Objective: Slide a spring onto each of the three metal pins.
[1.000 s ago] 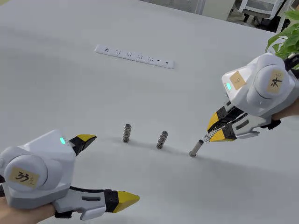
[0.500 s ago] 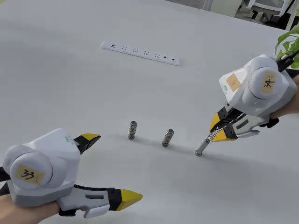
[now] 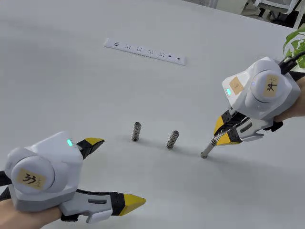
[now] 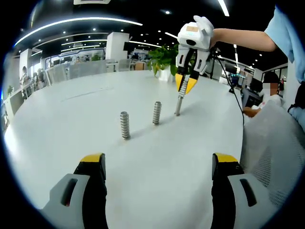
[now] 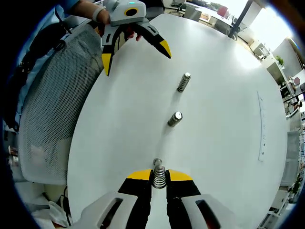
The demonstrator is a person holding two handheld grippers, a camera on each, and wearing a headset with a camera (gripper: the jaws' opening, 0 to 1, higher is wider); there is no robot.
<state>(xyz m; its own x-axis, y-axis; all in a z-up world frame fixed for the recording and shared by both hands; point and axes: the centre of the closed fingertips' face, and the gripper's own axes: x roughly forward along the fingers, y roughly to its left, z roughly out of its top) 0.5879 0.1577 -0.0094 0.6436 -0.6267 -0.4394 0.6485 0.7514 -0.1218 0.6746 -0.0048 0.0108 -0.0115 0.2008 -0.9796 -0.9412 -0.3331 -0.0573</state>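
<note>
Our right gripper [image 3: 220, 137] clamps a spring [image 3: 216, 139] at the tip of the right pin [image 3: 206, 152]. The middle pin [image 3: 172, 139] and left pin [image 3: 137, 131] wear springs. Our left gripper [image 3: 116, 171] hovers near left, fingers apart.

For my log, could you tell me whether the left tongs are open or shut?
Open: the left tongs have yellow tips wide apart, nothing between them.
</note>
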